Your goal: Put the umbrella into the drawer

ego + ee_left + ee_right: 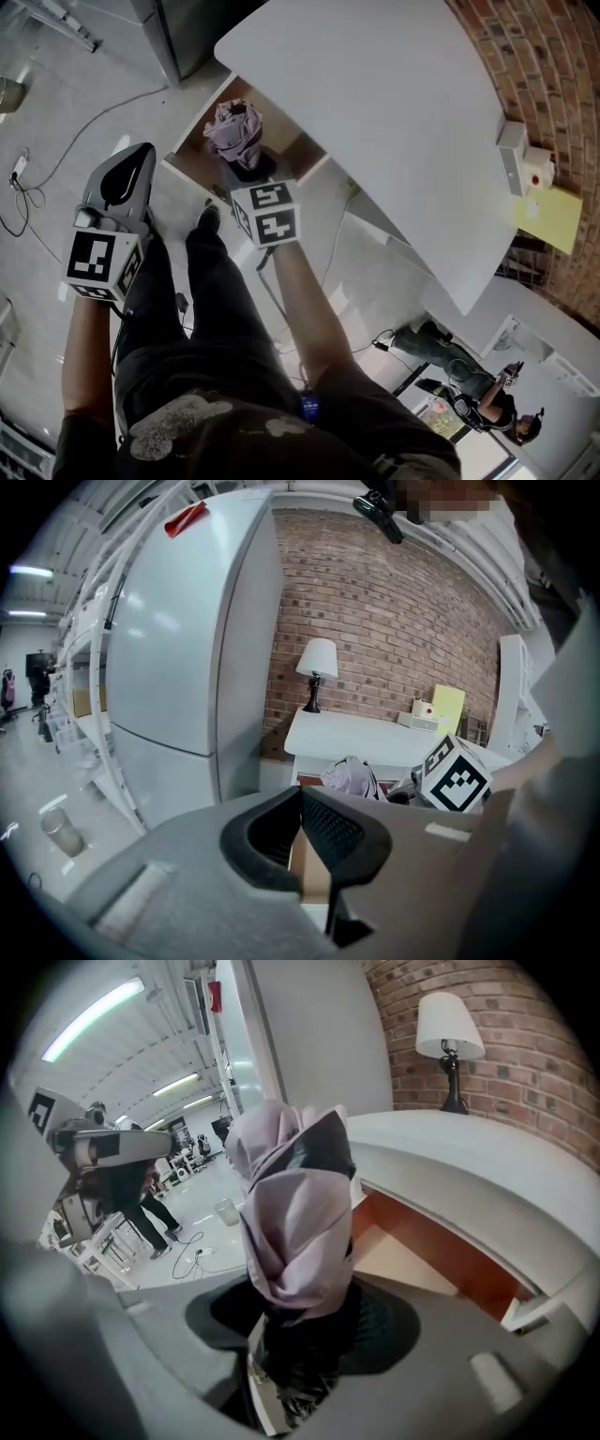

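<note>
Right gripper view first: what sits between the jaws?

The folded umbrella (295, 1213), lilac cloth with black. The right gripper (302, 1335) has both pads pressed against its lower end, jaws partway apart around it, and the bundle stands up ahead of them.

And where is that over the furniture?

Head view puts it above the open drawer (199, 127), about midway between the drawer's side walls (whether it touches the bottom I cannot tell). The drawer juts out from under the front edge of the white table (375, 112), whose far edge meets a brick wall (553, 84).

The other one?

Left gripper (301, 797): tips together, nothing held, only a brown surface showing through the gap lower down. It hangs off the drawer's left front corner, not touching it, over the floor (56, 122).
</note>
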